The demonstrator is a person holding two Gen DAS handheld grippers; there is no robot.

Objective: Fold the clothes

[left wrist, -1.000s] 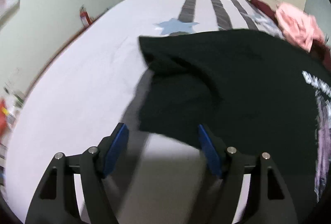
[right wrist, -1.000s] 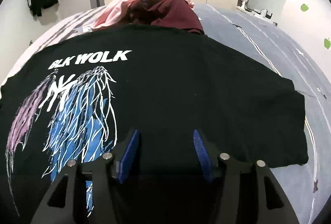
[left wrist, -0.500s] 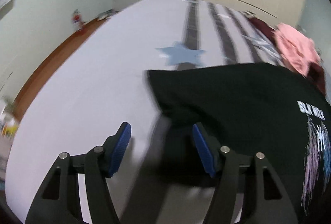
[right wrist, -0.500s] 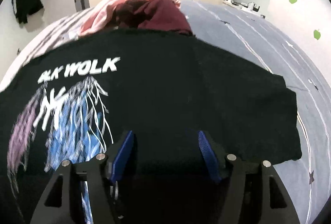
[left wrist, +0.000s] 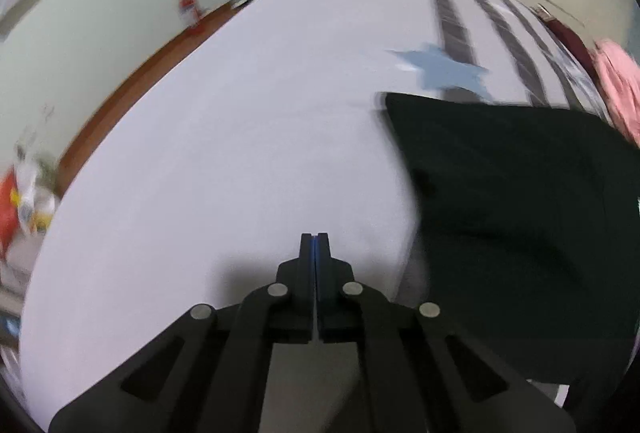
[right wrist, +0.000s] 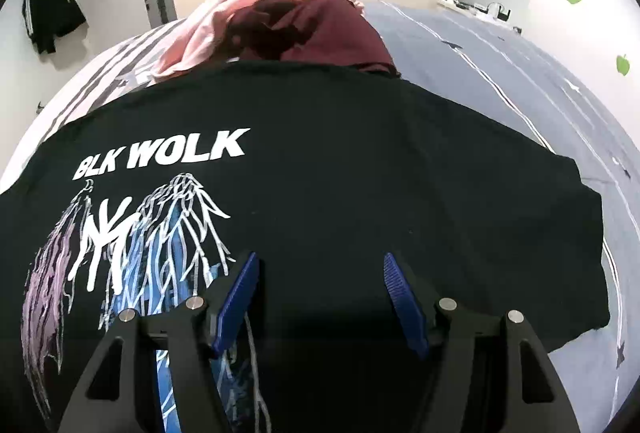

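Note:
A black T-shirt [right wrist: 360,173] with a white "BLK WOLK" print and a pink and blue graphic lies spread flat on the bed. In the left wrist view its folded-in sleeve side [left wrist: 520,201] lies at the right. My left gripper [left wrist: 315,237] is shut with nothing between its blue pads, over bare sheet to the left of the shirt. Above the shirt's lower middle, my right gripper [right wrist: 318,261] stands open, its pads apart and nothing gripped between them.
A pile of pink [right wrist: 256,5] and maroon clothes [right wrist: 320,33] lies at the far end of the bed [left wrist: 240,133]. The white sheet has grey stripes and a blue star [left wrist: 444,67]. A wooden floor strip [left wrist: 132,89] runs along the bed's left edge.
My left gripper closed from wide open to shut and slid left off the shirt's sleeve onto bare sheet. The right gripper opened slightly and shifted a little over the shirt.

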